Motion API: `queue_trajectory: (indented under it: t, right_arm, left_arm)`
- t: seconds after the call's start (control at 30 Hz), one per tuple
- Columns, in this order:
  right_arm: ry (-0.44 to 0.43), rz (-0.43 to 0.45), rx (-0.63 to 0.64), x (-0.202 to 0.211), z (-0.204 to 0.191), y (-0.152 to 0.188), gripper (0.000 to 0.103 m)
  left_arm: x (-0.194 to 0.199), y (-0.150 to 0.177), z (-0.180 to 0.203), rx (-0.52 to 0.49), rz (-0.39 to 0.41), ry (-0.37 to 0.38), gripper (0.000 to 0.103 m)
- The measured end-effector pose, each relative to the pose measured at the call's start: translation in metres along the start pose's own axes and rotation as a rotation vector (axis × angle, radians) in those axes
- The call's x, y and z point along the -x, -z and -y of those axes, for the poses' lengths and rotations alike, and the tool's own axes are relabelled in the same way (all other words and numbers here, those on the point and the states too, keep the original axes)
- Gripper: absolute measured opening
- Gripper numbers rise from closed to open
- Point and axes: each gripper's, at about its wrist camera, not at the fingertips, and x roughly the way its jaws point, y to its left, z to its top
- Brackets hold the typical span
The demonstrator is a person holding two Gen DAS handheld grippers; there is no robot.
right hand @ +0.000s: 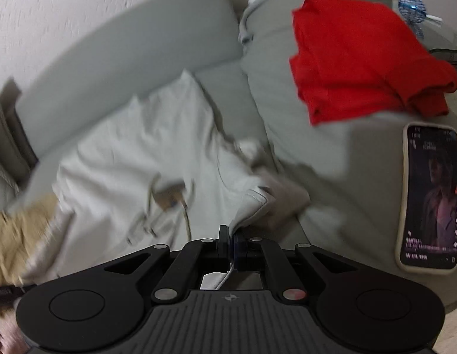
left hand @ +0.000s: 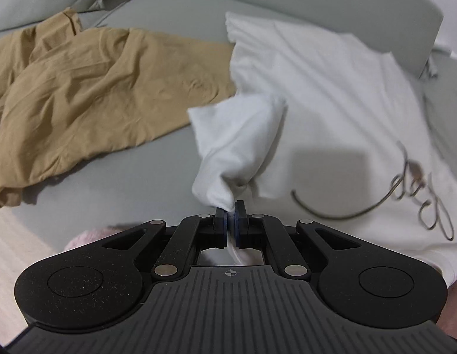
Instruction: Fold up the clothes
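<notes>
My left fingers point(left hand: 220, 215) are pinched tight on a bunched corner of the white tee point(left hand: 331, 112); the cloth gathers into a twist right at the tips of the left gripper point(left hand: 230, 210) and a scrap of it pokes out behind the pads. From that pinch the fabric rises in a lifted fold ahead of the fingers, then spreads flat to the right, where a looping script print point(left hand: 417, 194) lies on it. Left of the fingers and farther off, a tan garment point(left hand: 89, 97) lies crumpled on the grey sofa point(left hand: 140, 171), its near edge well apart from my grip and its right edge touching the tee. Beyond both runs the sofa backrest.

My right fingers point(right hand: 223, 236) are likewise closed on the tee point(right hand: 134, 147), holding a hemmed edge that folds up just ahead of the right gripper point(right hand: 230, 238), with a strip of hem trailing back between the pads. This view is blurred. The tee spreads ahead and to the left of the fingers; the tan garment point(right hand: 16, 236) shows at the far left. To the right, near the fingers' level, a phone point(right hand: 430, 194) lies screen-up and lit on the sofa point(right hand: 331, 162) arm. Farther ahead on the right, a red garment point(right hand: 361, 56) sits folded on that arm.
</notes>
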Motion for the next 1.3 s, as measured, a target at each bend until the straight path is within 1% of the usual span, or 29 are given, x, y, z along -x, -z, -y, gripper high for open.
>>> queue_trajectory:
  t: [0.03, 0.07, 0.1, 0.13, 0.17, 0.2, 0.23, 0.33, 0.37, 0.43, 0.47, 0.5, 0.53, 0.6, 0.67, 0.73, 0.8, 0.83, 0.9, 0.93, 1.0, 1.1, 1.3]
  right_arm:
    - [0.007, -0.054, 0.007, -0.004, 0.002, 0.004, 0.015]
    - [0.017, -0.112, 0.011, -0.009, 0.004, 0.008, 0.017]
    - [0.025, -0.123, 0.023, -0.009, 0.005, 0.011, 0.015]
    - [0.033, -0.119, 0.038, -0.007, 0.005, 0.015, 0.022]
    - [0.038, -0.114, 0.046, -0.002, 0.002, 0.016, 0.026]
    - [0.038, -0.108, 0.049, 0.002, -0.001, 0.016, 0.034]
    - [0.035, -0.089, 0.063, 0.013, -0.009, 0.015, 0.037]
    - [0.004, -0.024, 0.137, 0.025, -0.019, 0.022, 0.037]
    - [-0.018, 0.008, 0.178, 0.032, -0.025, 0.023, 0.037]
    - [-0.050, 0.043, 0.241, 0.032, -0.034, 0.024, 0.035]
    - [-0.058, 0.046, 0.265, 0.030, -0.039, 0.025, 0.032]
    - [-0.061, 0.042, 0.283, 0.026, -0.043, 0.027, 0.020]
    - [-0.065, 0.020, 0.310, 0.015, -0.054, 0.027, 0.015]
    - [-0.069, -0.003, 0.335, 0.007, -0.065, 0.028, 0.015]
    - [-0.066, -0.024, 0.385, -0.005, -0.081, 0.031, 0.015]
    - [-0.056, -0.030, 0.423, -0.008, -0.092, 0.034, 0.015]
    - [-0.050, -0.035, 0.436, -0.012, -0.098, 0.036, 0.017]
    - [-0.041, -0.059, 0.432, -0.017, -0.097, 0.039, 0.017]
    - [-0.027, -0.110, 0.422, -0.028, -0.094, 0.048, 0.018]
    - [-0.031, -0.096, 0.422, -0.028, -0.092, 0.054, 0.018]
    - [-0.029, -0.088, 0.433, -0.022, -0.091, 0.060, 0.018]
    - [-0.023, -0.118, 0.429, -0.012, -0.088, 0.067, 0.018]
    - [-0.010, -0.217, 0.353, -0.002, -0.073, 0.080, 0.018]
  left_arm:
    - [-0.003, 0.002, 0.000, -0.010, -0.023, -0.020, 0.016]
    - [-0.005, 0.004, 0.001, -0.029, -0.054, -0.046, 0.021]
    - [-0.003, 0.005, 0.002, -0.043, -0.070, -0.058, 0.024]
    - [0.001, 0.010, 0.004, -0.058, -0.079, -0.069, 0.026]
    - [0.006, 0.016, 0.005, -0.071, -0.078, -0.077, 0.030]
    - [0.013, 0.022, 0.006, -0.076, -0.068, -0.079, 0.031]
    - [0.021, 0.028, 0.006, -0.078, -0.052, -0.078, 0.031]
    - [0.047, 0.045, 0.003, -0.074, 0.040, -0.059, 0.033]
    - [0.058, 0.050, 0.005, -0.080, 0.092, -0.051, 0.034]
    - [0.071, 0.056, 0.011, -0.101, 0.172, -0.031, 0.034]
    - [0.075, 0.058, 0.018, -0.124, 0.213, -0.015, 0.035]
    - [0.074, 0.057, 0.024, -0.146, 0.224, -0.006, 0.035]
    - [0.071, 0.056, 0.033, -0.182, 0.224, 0.008, 0.035]
    - [0.057, 0.053, 0.056, -0.272, 0.213, 0.038, 0.035]
    - [0.043, 0.051, 0.072, -0.326, 0.200, 0.046, 0.035]
    - [0.030, 0.049, 0.086, -0.351, 0.181, 0.048, 0.035]
    - [0.022, 0.050, 0.094, -0.364, 0.161, 0.066, 0.035]
    - [0.017, 0.052, 0.098, -0.374, 0.146, 0.078, 0.035]
    - [0.002, 0.060, 0.103, -0.411, 0.090, 0.083, 0.036]
    - [-0.003, 0.064, 0.102, -0.422, 0.075, 0.083, 0.036]
    - [-0.002, 0.069, 0.103, -0.434, 0.067, 0.084, 0.035]
    - [0.002, 0.068, 0.101, -0.424, 0.016, 0.084, 0.035]
    - [0.006, 0.079, 0.096, -0.436, -0.101, 0.015, 0.036]
